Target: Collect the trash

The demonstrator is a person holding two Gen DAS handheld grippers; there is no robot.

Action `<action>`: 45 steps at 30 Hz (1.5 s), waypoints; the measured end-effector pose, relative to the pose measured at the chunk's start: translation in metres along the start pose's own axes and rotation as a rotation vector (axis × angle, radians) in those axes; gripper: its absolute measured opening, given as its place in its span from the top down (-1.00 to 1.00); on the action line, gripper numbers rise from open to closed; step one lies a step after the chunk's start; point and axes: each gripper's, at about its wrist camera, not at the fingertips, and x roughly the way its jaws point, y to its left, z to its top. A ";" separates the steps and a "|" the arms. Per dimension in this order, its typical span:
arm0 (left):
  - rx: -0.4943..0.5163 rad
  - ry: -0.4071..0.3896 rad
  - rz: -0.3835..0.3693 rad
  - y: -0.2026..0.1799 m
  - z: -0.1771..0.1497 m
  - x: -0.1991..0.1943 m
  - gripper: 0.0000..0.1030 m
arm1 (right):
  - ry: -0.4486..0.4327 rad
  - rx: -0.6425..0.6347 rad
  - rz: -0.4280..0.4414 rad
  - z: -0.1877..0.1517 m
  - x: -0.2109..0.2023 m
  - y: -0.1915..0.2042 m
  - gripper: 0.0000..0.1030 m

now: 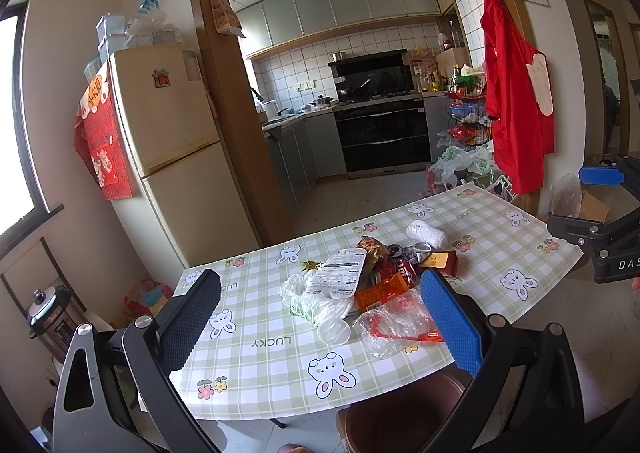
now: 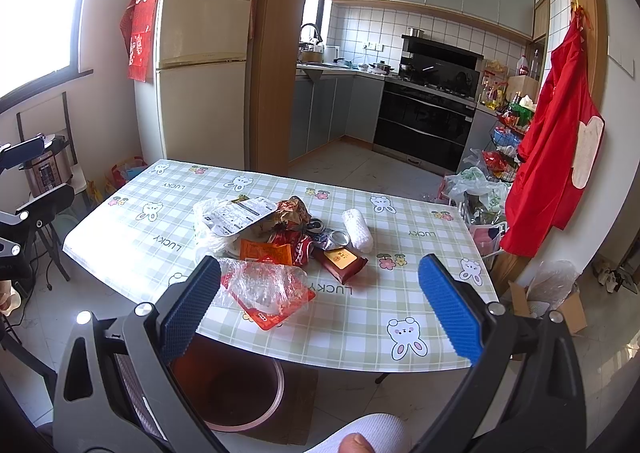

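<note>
A: Both spread wide and empty: left claw short of the pile, right claw just above the near edge of the desk.

B: Trash all heaped mid-desk: clear crinkled wrap nearest, then orange packet, white plastic bag, printed tray lid, crushed cans, brown sachet, white mesh roll off to one side.

A: Brown bin down below the near edge, mouth open.

B: Likely trouble: slippery wrap sliding out of the pads; overlapping pieces dragged along, then dropped on the floor beside the bin.

A: Also the clear cup close to the edge, easily knocked off by a sweep.

B: Cans apt to roll if nudged. Better one piece per grab.
</note>
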 end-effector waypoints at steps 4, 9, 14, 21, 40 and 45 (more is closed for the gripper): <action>-0.005 -0.003 0.003 0.000 0.004 -0.002 -0.90 | -0.002 0.001 -0.002 0.000 -0.001 -0.001 -0.89; -0.004 0.026 -0.021 0.002 0.003 0.004 -0.90 | -0.003 0.004 0.001 0.001 -0.002 -0.003 -0.89; -0.041 0.052 -0.035 0.008 -0.009 0.018 -0.90 | 0.010 0.034 0.004 -0.001 0.006 -0.008 -0.89; -0.001 0.080 -0.060 -0.001 -0.042 0.053 -0.91 | 0.079 0.043 0.032 -0.027 0.051 -0.013 -0.89; -0.038 0.305 -0.076 -0.018 -0.132 0.169 -0.90 | 0.314 0.110 0.075 -0.104 0.188 -0.022 -0.89; 0.001 0.343 0.025 -0.013 -0.132 0.193 -0.90 | 0.349 0.160 0.028 -0.113 0.207 -0.040 -0.89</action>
